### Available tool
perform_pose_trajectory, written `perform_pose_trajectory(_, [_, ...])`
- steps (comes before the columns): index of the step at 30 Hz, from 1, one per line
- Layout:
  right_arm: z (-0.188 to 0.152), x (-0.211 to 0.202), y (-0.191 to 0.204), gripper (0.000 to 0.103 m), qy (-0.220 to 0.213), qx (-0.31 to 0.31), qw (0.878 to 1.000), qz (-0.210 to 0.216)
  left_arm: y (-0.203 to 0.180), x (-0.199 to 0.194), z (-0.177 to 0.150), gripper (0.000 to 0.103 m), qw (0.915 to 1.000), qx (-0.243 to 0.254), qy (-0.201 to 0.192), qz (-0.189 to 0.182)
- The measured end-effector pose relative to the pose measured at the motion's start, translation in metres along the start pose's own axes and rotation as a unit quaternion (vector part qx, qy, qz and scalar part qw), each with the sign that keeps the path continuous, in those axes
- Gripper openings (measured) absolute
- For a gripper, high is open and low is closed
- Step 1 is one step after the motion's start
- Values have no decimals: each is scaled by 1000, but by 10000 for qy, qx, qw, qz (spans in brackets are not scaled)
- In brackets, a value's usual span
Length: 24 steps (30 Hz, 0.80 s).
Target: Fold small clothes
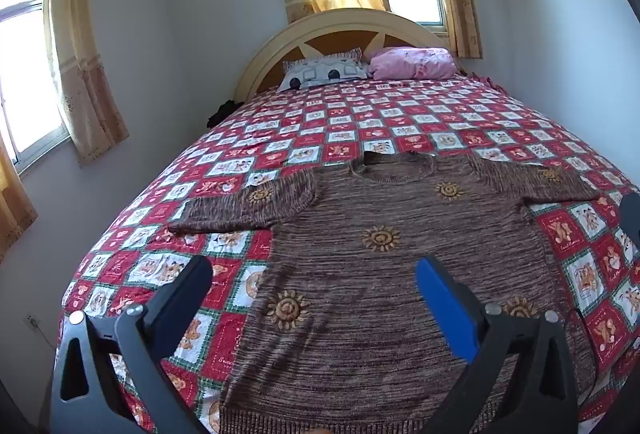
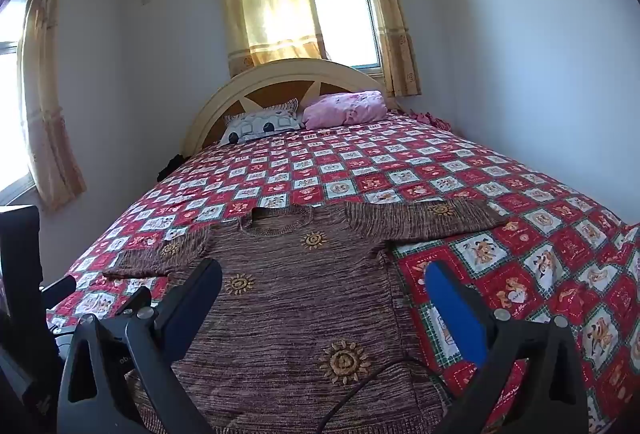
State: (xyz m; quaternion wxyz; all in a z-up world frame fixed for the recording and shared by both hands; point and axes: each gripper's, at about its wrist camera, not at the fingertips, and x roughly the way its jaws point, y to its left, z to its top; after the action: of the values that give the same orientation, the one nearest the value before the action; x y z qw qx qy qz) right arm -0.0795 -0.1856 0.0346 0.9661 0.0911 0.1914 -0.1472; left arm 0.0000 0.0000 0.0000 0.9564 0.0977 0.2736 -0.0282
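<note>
A brown knit sweater (image 1: pixel 380 274) with yellow sun motifs lies flat and face up on the bed, sleeves spread left and right, neck toward the headboard. It also shows in the right wrist view (image 2: pixel 296 306). My left gripper (image 1: pixel 314 276) is open and empty, held above the sweater's lower left part. My right gripper (image 2: pixel 324 278) is open and empty, above the sweater's lower right part near its right side edge. A dark cable (image 2: pixel 360 386) lies across the hem in the right wrist view.
The bed has a red and white checked quilt (image 1: pixel 360 126). A patterned pillow (image 1: pixel 320 72) and a pink pillow (image 1: pixel 412 62) lie by the cream headboard (image 1: pixel 340 22). Walls and curtained windows stand on the left and behind. A dark object (image 2: pixel 20 254) stands at the left.
</note>
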Motion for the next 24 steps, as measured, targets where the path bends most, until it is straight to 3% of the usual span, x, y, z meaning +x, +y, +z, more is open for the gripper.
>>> perform_pose_trajectory(24, [-2,4,0,102,96,37,9999,2,0,3,-4,103,9997,-92,105,-187])
